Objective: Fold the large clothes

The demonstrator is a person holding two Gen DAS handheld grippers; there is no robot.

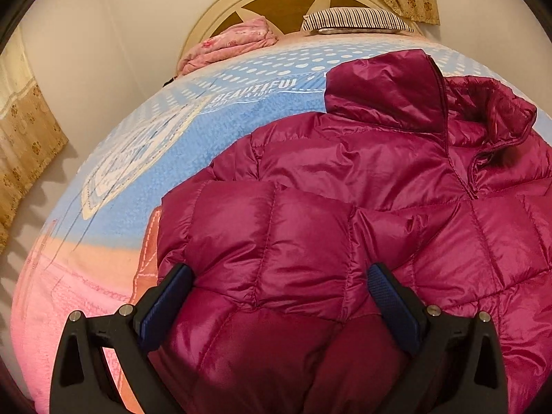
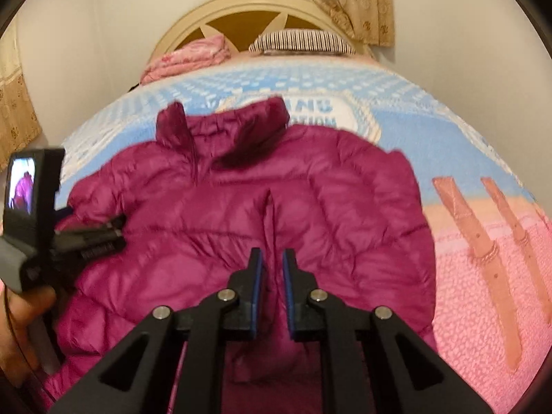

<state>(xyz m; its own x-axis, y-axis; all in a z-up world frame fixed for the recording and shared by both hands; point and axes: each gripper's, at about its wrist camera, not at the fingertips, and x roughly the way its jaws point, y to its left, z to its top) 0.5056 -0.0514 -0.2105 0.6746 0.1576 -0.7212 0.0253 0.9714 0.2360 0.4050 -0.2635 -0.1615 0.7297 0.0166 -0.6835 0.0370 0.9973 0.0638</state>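
We hold both grippers over a magenta puffer jacket spread on the bed.

The jacket lies on the blue-and-pink bedspread, collar toward the headboard. Our left gripper stands wide apart over the jacket's folded-in sleeve; our right gripper is nearly closed on a raised ridge of jacket fabric. Beyond the collar lie a striped pillow and a pink quilt.

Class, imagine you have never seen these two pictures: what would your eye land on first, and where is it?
A shiny magenta puffer jacket fills the middle, spread on a blue and pink bedspread. The left gripper gapes over one padded fold; the right gripper is nearly shut on a ridge of jacket fabric.
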